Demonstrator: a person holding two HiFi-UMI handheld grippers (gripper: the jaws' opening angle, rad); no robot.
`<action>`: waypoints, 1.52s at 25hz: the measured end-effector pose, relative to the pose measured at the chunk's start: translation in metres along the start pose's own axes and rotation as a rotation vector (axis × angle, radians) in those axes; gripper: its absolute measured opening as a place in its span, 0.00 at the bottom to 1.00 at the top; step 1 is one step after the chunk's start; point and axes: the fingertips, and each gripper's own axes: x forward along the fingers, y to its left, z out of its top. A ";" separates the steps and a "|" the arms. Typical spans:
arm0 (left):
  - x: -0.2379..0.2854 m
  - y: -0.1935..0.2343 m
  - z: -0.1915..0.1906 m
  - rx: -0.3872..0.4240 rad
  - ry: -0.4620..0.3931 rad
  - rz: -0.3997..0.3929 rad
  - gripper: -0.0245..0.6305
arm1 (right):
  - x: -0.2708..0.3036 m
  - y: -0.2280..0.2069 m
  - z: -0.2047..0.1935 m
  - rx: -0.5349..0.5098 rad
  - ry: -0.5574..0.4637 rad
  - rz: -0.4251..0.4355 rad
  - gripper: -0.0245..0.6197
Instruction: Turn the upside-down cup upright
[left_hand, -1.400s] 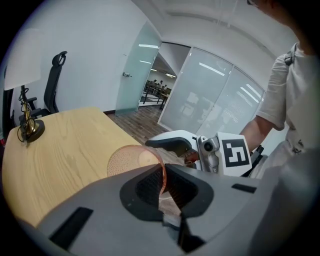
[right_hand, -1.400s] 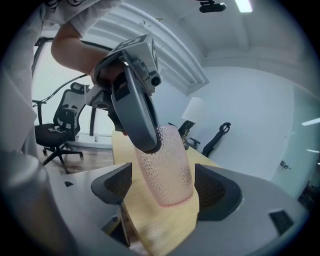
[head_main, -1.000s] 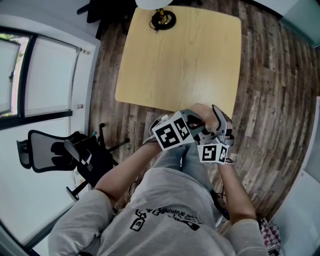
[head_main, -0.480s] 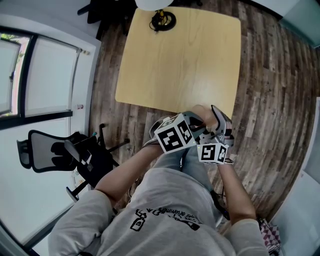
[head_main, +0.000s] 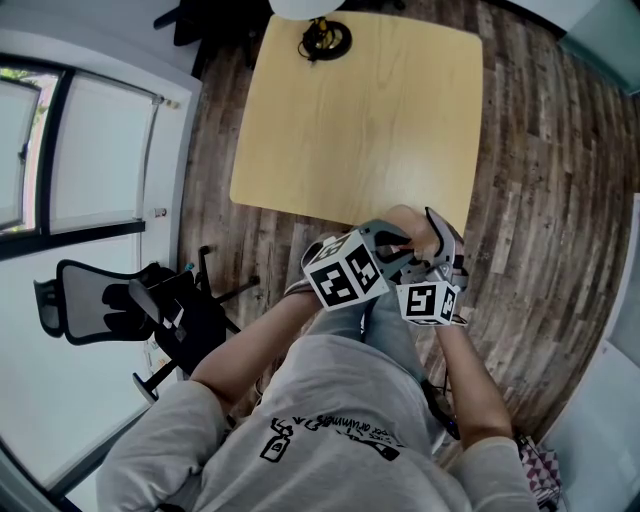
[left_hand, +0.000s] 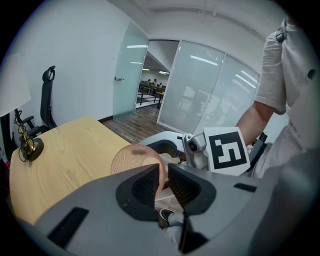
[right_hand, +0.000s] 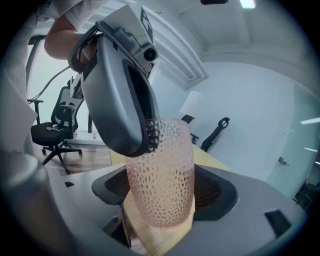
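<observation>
Cup (right_hand: 159, 165) firmly in right gripper (right_hand: 165, 194)

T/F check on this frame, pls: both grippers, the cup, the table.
1. The right gripper clamps the cup by its body. True.
2. The cup is opaque blue. False: it is translucent pink and dimpled.
3. The left gripper is well clear of the cup. False: the cup's wall sits between its jaws, which have just been opening.
4. A lamp stands on the table. True.
</observation>
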 end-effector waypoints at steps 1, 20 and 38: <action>-0.001 0.001 0.001 0.002 -0.015 0.005 0.15 | 0.001 -0.001 -0.001 0.016 0.000 -0.003 0.59; -0.012 0.029 -0.013 -0.139 -0.260 0.082 0.36 | 0.018 -0.023 -0.036 0.406 -0.007 -0.071 0.59; -0.002 0.034 -0.040 -0.203 -0.272 0.111 0.38 | 0.040 -0.011 -0.063 0.557 -0.018 -0.150 0.59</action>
